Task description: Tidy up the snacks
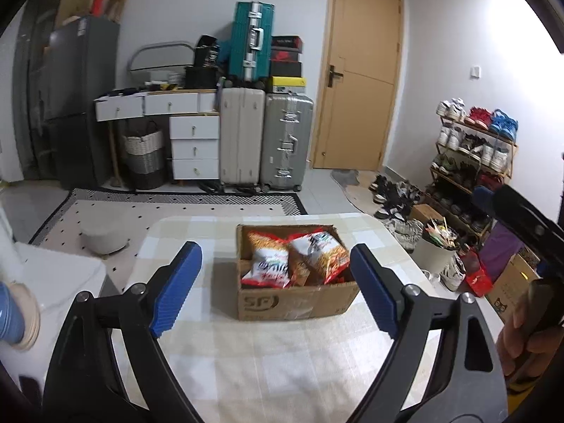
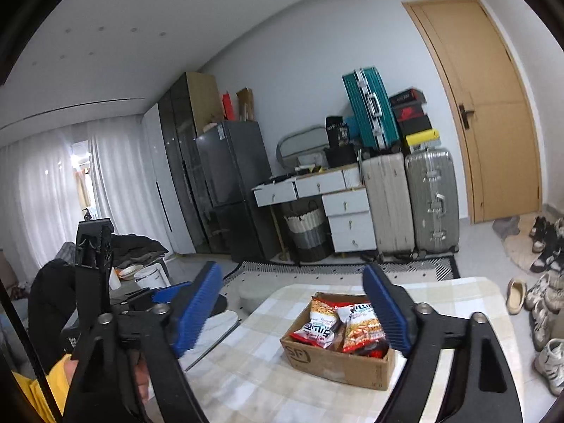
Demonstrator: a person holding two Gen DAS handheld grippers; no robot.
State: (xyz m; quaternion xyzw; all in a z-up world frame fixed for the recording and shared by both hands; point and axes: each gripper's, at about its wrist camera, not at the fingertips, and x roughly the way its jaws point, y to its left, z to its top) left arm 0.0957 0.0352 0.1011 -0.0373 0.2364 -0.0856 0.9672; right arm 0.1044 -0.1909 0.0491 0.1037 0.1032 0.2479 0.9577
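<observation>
A: Left wrist view looks slightly down over the checked table (image 1: 253,352), close, cardboard box (image 1: 296,303) near 12 o'clock between its blue fingers (image 1: 176,285).

B: Right wrist view faces more level, tilted, box (image 2: 338,363) toward 5 o'clock. Both share the box, suitcases (image 2: 433,197) and wooden door (image 1: 363,70).

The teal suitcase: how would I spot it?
Find the tan wooden door; left of it, luggage stands against the wall. The teal hard-shell suitcase stands atop the beige suitcase. It is the only brightly coloured case, with silver trim.
</observation>
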